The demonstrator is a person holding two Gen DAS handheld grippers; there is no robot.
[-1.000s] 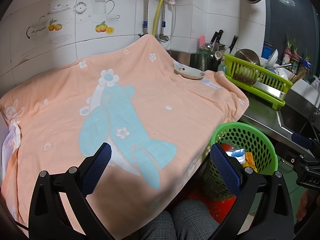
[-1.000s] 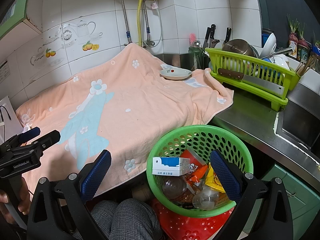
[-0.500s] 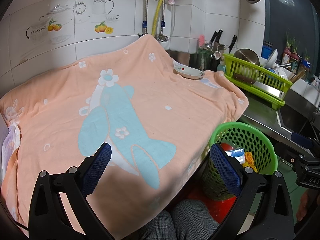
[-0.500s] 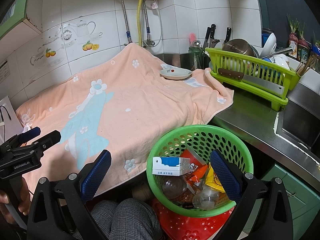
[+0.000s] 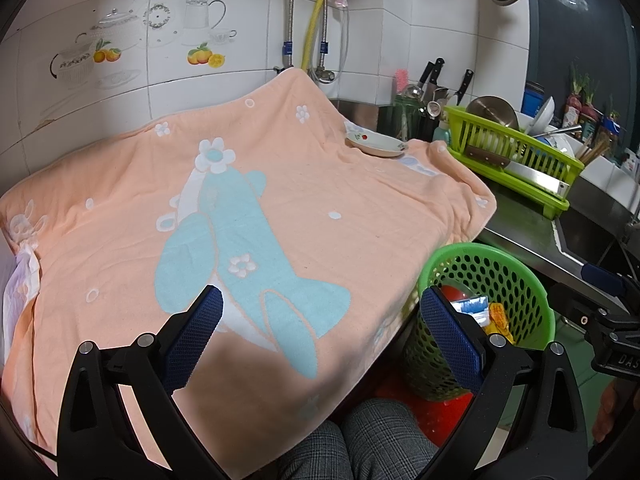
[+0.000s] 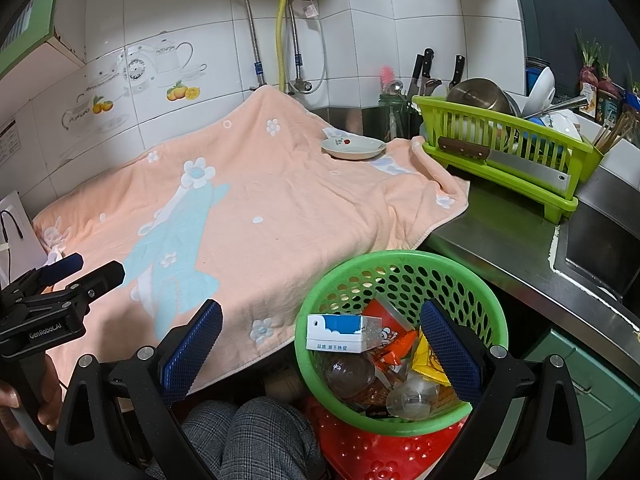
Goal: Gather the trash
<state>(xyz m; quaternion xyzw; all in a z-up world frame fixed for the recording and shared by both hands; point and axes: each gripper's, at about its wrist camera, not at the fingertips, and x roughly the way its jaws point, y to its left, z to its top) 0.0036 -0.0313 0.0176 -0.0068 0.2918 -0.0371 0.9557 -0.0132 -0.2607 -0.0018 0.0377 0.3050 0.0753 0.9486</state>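
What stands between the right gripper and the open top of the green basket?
Nothing visible does. The right gripper is open and empty above the green basket, whose mouth is uncovered. Trash already lies inside, such as a blue and white carton.

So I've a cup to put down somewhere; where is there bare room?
The peach towel is bare between the saucer and its front edge. A steel strip lies free between towel and sink. The dish rack and green basket are crowded.
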